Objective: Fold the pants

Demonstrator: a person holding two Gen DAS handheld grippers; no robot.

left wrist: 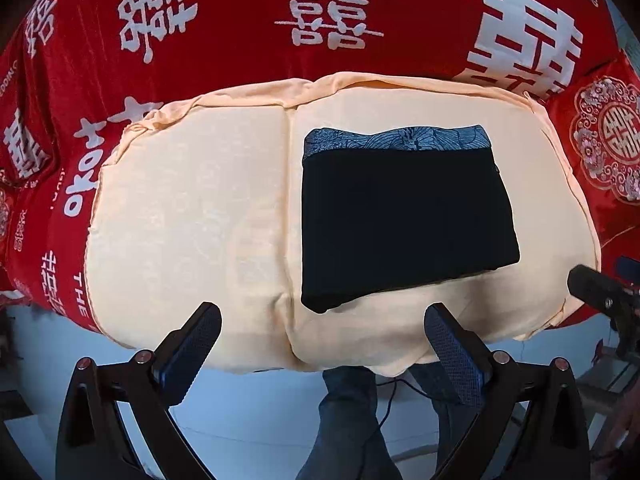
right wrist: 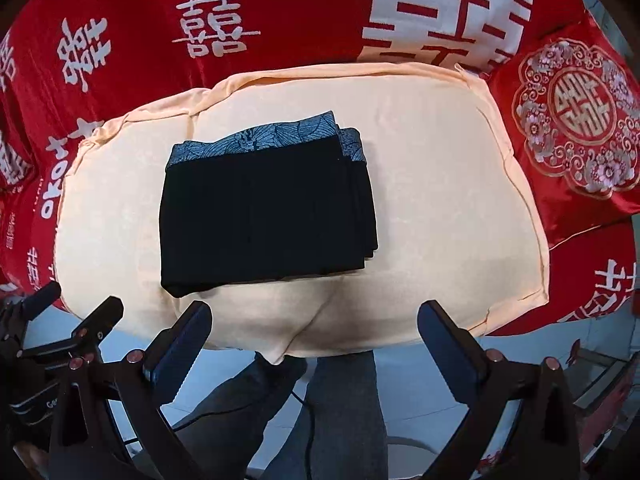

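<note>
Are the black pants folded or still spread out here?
Folded. The black pants lie as a compact rectangle on the cream cushion, patterned waistband on top, stacked layers showing along their right edge.

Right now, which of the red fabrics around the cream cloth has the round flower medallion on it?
The red cushion at the cream cloth's far right corner; the red bedspread behind carries only white characters.

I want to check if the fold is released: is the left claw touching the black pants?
Apart. In the left wrist view the left claw is open, with bare cream cloth between its fingertips and the folded black pants.
</note>
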